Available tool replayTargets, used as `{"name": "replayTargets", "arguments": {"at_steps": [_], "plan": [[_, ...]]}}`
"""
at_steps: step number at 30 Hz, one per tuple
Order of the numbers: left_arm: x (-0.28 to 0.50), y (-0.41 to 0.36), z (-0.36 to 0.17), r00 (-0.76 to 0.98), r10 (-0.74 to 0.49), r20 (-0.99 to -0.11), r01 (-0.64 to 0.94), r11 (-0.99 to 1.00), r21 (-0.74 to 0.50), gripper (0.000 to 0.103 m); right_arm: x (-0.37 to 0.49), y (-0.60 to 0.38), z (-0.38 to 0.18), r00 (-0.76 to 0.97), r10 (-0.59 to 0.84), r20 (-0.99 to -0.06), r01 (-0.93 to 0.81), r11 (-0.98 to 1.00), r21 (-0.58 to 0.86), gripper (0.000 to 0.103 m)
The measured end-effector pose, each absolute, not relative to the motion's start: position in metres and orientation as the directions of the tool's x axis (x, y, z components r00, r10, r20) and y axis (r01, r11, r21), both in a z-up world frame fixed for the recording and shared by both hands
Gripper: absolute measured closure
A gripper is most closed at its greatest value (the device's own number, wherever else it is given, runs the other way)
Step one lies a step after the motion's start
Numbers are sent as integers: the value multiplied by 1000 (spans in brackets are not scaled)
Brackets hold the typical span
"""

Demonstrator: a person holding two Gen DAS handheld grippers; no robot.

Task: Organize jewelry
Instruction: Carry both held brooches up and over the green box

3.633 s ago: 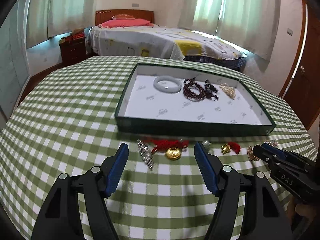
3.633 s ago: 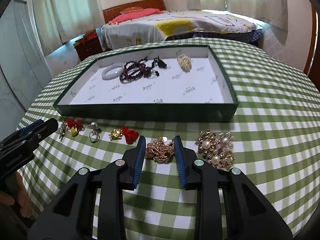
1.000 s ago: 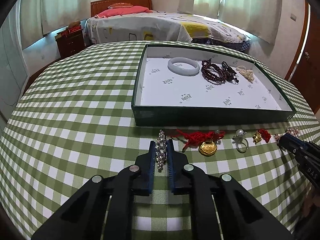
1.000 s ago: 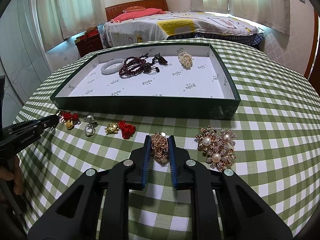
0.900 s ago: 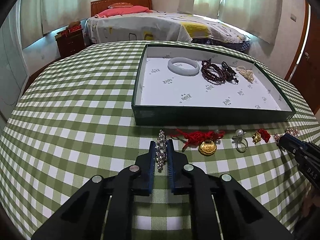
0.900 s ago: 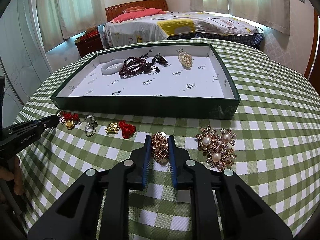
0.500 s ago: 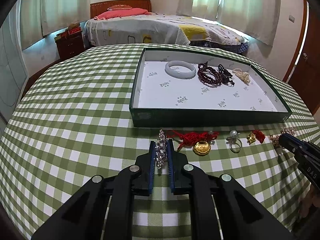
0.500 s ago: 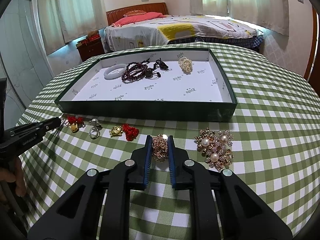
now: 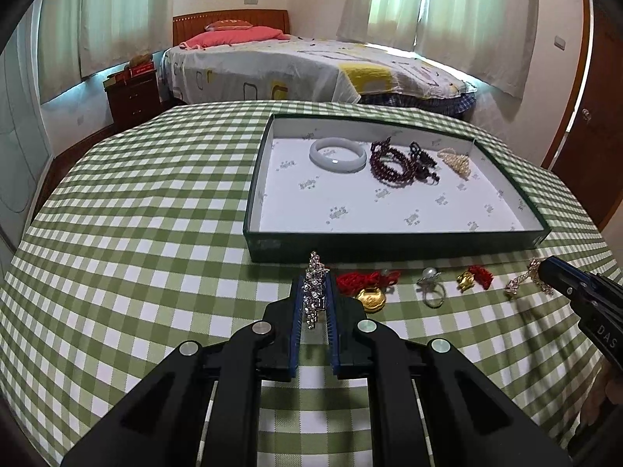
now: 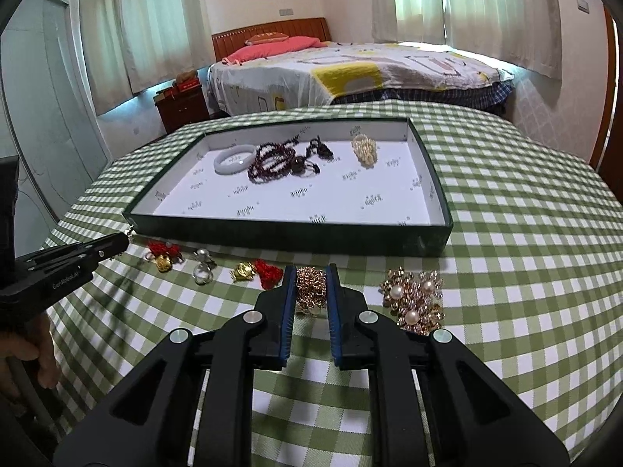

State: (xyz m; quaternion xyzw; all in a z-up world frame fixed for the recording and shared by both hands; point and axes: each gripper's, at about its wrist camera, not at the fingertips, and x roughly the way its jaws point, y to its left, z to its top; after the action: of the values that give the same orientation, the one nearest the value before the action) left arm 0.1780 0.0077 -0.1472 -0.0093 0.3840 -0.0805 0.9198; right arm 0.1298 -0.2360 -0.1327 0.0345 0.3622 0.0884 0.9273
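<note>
Green-checked table, dark green tray, and a piece of jewelry clamped in each gripper.

We see the tray with its white lining sitting on the table; a pale bangle, dark red beads and a pearl piece lie along its far side. In front of the tray, on the cloth, lie a pearl flower brooch, a gold lock on red cord, a red-tasselled gold charm and a pearl ring. Our left gripper is closed on a silver crystal brooch. Our right gripper pinches a gold chain bundle.
</note>
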Motion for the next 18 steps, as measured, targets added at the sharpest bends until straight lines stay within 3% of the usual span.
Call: {"name": "replayTargets", "arguments": {"at_steps": [18], "plan": [[203,-11,-84,776,-234,-586,199,972,-124,91,153,-243,-61,833,198,-517,-156,980,123,88]]}}
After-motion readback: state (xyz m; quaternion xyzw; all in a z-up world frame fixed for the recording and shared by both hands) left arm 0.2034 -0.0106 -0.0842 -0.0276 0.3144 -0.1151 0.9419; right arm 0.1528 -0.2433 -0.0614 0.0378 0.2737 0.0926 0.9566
